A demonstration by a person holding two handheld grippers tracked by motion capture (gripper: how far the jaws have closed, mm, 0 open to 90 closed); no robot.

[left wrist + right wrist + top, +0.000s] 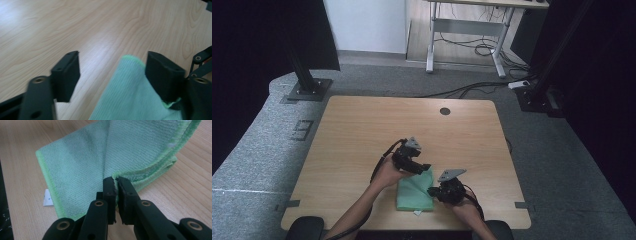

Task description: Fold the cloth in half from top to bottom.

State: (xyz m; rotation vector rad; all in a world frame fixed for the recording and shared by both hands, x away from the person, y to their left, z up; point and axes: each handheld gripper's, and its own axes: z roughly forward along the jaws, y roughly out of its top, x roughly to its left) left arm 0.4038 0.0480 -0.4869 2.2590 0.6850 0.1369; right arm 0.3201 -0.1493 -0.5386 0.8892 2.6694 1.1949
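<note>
right claw [116,181] pinches green cloth [82,167] edge; left claw [112,72] open over corner.

The left gripper [112,72] stands with its two black jaws well apart, at 8 and 4 o'clock. A green cloth [132,95] rises from 6 o'clock between them, its edge caught against the 4 o'clock jaw. Wooden table [75,27] spreads toward 12 o'clock.

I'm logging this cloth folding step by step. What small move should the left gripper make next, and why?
Probably close the left gripper on the green cloth corner. That corner lies between its open fingers, unpinched, while the right gripper already clamps another edge.
</note>
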